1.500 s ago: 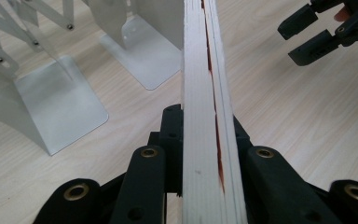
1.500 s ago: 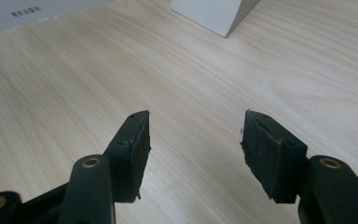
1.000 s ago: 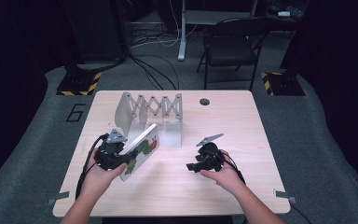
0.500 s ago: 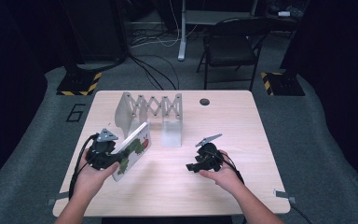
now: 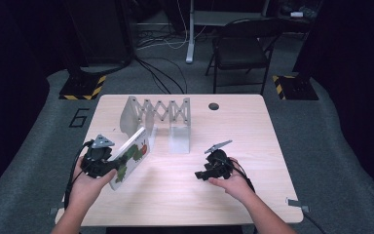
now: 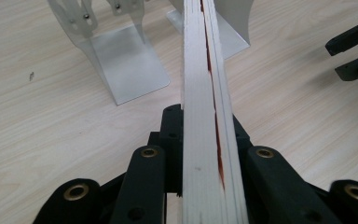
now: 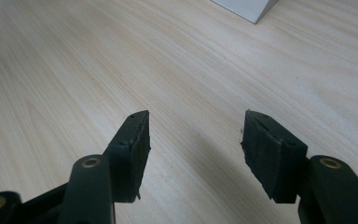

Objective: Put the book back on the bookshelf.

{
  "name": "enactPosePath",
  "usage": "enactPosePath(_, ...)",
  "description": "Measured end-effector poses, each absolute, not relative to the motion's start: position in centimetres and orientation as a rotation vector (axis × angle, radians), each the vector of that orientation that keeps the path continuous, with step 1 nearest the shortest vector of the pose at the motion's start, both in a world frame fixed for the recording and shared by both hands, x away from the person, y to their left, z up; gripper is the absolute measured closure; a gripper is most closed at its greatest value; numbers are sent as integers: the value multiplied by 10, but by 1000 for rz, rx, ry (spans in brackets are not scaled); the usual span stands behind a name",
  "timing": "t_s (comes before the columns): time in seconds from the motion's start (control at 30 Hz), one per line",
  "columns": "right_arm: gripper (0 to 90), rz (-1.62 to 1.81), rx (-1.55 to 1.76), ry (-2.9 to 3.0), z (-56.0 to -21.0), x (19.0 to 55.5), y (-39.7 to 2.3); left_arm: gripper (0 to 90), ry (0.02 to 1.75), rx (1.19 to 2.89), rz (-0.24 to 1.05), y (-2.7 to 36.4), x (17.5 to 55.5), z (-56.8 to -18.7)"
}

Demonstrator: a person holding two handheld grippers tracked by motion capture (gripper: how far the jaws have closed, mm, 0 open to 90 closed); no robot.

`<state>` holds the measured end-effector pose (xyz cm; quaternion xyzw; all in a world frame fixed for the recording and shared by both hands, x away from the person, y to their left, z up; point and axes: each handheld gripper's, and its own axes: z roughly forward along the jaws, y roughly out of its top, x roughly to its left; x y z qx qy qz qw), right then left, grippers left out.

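A thin white board book [image 5: 134, 156] with a colourful cover stands tilted on its edge over the table's left front. My left gripper [image 5: 108, 165] is shut on its lower end. In the left gripper view the book's page edges [image 6: 205, 84] run up between the black jaws, which press on both sides. A silver accordion-style metal rack [image 5: 158, 113] stands behind it at the back middle, its plates [image 6: 126, 70] just beyond the book. My right gripper [image 5: 199, 174] rests low at the front right, open, with bare wood between its pads [image 7: 137, 149].
The light wooden table [image 5: 253, 146] has a small round hole [image 5: 214, 106] near its back edge. A black folding chair [image 5: 243, 46] and floor cables lie beyond the table. The right gripper's jaws [image 6: 352, 53] show far right in the left gripper view.
My left hand has drawn the book leftward and toward the table's front, away from the rack. The right hand has stayed put.
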<state>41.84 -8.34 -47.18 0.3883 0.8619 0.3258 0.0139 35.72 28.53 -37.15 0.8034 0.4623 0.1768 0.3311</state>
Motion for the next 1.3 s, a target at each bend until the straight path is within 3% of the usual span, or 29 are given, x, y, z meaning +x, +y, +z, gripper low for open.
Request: enactPosePath(1.3, 408, 986, 1218, 2706, -477, 419, -81, 760, 1324, 2014, 515, 297, 382, -369)
